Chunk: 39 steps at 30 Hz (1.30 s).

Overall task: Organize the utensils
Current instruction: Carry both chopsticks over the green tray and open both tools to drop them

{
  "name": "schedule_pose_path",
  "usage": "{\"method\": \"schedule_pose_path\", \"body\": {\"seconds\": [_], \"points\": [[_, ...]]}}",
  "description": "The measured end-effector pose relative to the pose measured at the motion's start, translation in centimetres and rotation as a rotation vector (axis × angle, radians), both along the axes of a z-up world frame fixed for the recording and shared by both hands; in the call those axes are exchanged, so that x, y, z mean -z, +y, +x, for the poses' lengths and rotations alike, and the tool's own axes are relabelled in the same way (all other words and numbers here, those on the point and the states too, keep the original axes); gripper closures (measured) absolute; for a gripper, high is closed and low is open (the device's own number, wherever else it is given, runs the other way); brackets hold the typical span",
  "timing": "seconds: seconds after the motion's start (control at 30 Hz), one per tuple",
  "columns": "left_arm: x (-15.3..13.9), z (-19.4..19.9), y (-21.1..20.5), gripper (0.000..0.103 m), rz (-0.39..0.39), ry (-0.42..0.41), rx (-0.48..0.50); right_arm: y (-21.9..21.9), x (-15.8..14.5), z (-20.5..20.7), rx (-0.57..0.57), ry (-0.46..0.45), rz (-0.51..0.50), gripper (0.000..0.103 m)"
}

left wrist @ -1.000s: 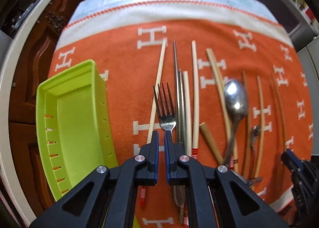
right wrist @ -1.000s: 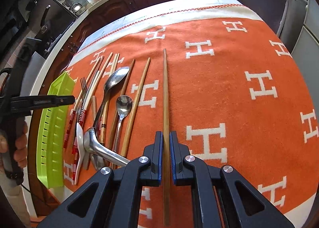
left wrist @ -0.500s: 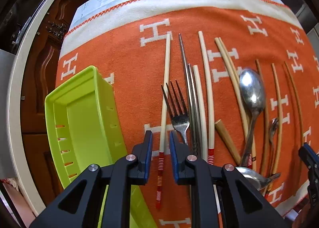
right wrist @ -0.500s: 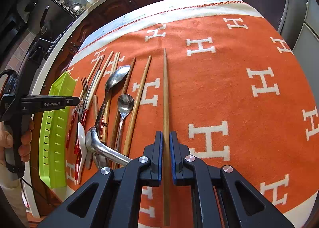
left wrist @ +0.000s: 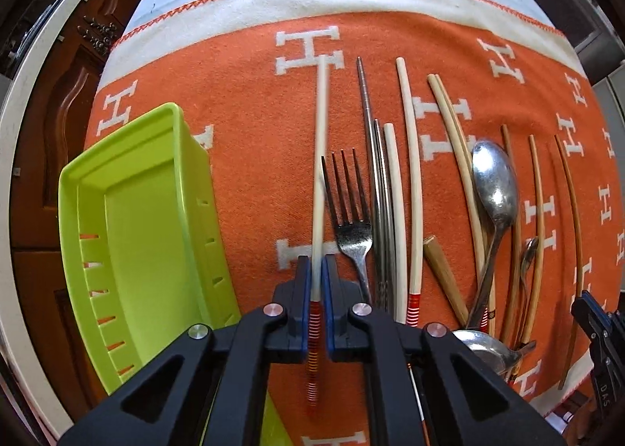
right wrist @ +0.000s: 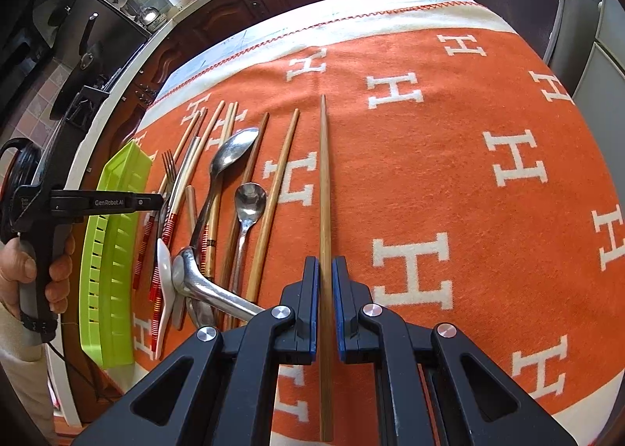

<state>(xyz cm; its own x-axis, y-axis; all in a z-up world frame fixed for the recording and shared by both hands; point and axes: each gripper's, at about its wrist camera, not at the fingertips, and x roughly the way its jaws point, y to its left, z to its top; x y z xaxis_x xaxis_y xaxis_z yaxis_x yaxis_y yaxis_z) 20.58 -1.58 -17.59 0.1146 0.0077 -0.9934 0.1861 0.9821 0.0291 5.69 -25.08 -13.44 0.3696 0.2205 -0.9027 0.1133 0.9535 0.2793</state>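
Pointing down, my left gripper (left wrist: 316,260) has its jaws closing on a cream chopstick (left wrist: 321,157) with a red-striped end, and the pads press its sides. A steel fork (left wrist: 351,219) lies just right of it, and the lime-green tray (left wrist: 136,235) stands to its left, holding nothing. In the right wrist view, my right gripper (right wrist: 325,262) is shut on a long brown wooden chopstick (right wrist: 323,172) that runs away from me over the orange cloth. The left gripper (right wrist: 148,202) shows there too, with a hand (right wrist: 58,274) around its handle, next to the tray (right wrist: 117,243).
Several more chopsticks, a large spoon (left wrist: 494,180), a small spoon (right wrist: 250,200) and a ladle handle (right wrist: 211,289) lie side by side on the orange cloth (right wrist: 449,157). The table edge and dark cabinets lie beyond the tray. The cloth to the right bears only its H pattern.
My left gripper moved left from the fork to the cream chopstick, opened slightly, then closed on it. The right gripper and its wooden chopstick stayed put.
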Motion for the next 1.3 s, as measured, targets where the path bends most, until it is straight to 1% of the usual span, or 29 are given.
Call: {"method": "schedule_pose_path", "body": {"seconds": [0.1, 0.17, 0.33, 0.43, 0.57, 0.63, 0.73, 0.87, 1.0, 1.03, 1.07, 1.1, 1.17, 1.23, 1.27, 1.3], "points": [[-0.6, -0.6, 0.5, 0.1, -0.039, -0.011, -0.019, 0.4, -0.6, -0.3, -0.006, -0.012, -0.002, 0.097], [-1.4, -1.9, 0.8, 0.1, -0.044, -0.034, -0.027, 0.5, -1.2, -0.4, -0.008, -0.021, 0.001, 0.097], [-5.4, -4.2, 1.7, 0.1, -0.073, -0.131, -0.047, 1.4, -2.9, -0.8, -0.02, -0.042, 0.007, 0.097], [-8.3, -6.2, 2.8, 0.1, -0.095, -0.195, -0.065, 2.4, -4.1, -0.9, -0.04, -0.059, 0.022, 0.097], [-10.7, -8.9, 5.6, 0.1, -0.089, -0.249, -0.111, 4.5, -6.1, -0.3, -0.077, -0.075, 0.068, 0.096], [-10.6, -9.6, 7.1, 0.1, -0.09, -0.257, -0.142, 6.0, -7.1, 0.2, -0.108, -0.08, 0.098, 0.096], [-10.2, -11.1, 10.0, 0.1, -0.104, -0.245, -0.198, 8.9, -8.3, 1.0, -0.16, -0.085, 0.139, 0.096], [-7.6, -11.7, 12.3, 0.1, -0.111, -0.2, -0.24, 14.1, -9.0, 1.6, -0.238, -0.082, 0.197, 0.096], [-5.0, -12.3, 13.0, 0.099, -0.116, -0.179, -0.26, 19.3, -8.3, 2.3, -0.292, -0.048, 0.251, 0.096], [-4.8, -12.4, 13.2, 0.097, -0.115, -0.183, -0.263, 20.3, -7.9, 2.6, -0.298, -0.036, 0.263, 0.096], [-4.7, -12.7, 13.4, 0.089, -0.108, -0.19, -0.267, 21.2, -7.6, 2.8, -0.302, -0.027, 0.268, 0.096], [-4.8, -12.8, 13.7, 0.085, -0.1, -0.203, -0.273, 22.1, -7.1, 3.0, -0.305, -0.016, 0.272, 0.096], [-5.2, -13.2, 14.2, 0.07, -0.087, -0.237, -0.287, 23.6, -6.0, 3.5, -0.3, 0.018, 0.292, 0.096], [-5.6, -13.4, 14.7, 0.063, -0.083, -0.267, -0.307, 24.4, -5.1, 4.0, -0.291, 0.045, 0.304, 0.096], [-5.9, -13.3, 14.8, 0.061, -0.083, -0.275, -0.316, 24.8, -4.6, 4.3, -0.281, 0.057, 0.31, 0.096], [-6.2, -13.5, 15.2, 0.061, -0.085, -0.289, -0.325, 25.0, -4.1, 4.6, -0.27, 0.069, 0.315, 0.096]]}}
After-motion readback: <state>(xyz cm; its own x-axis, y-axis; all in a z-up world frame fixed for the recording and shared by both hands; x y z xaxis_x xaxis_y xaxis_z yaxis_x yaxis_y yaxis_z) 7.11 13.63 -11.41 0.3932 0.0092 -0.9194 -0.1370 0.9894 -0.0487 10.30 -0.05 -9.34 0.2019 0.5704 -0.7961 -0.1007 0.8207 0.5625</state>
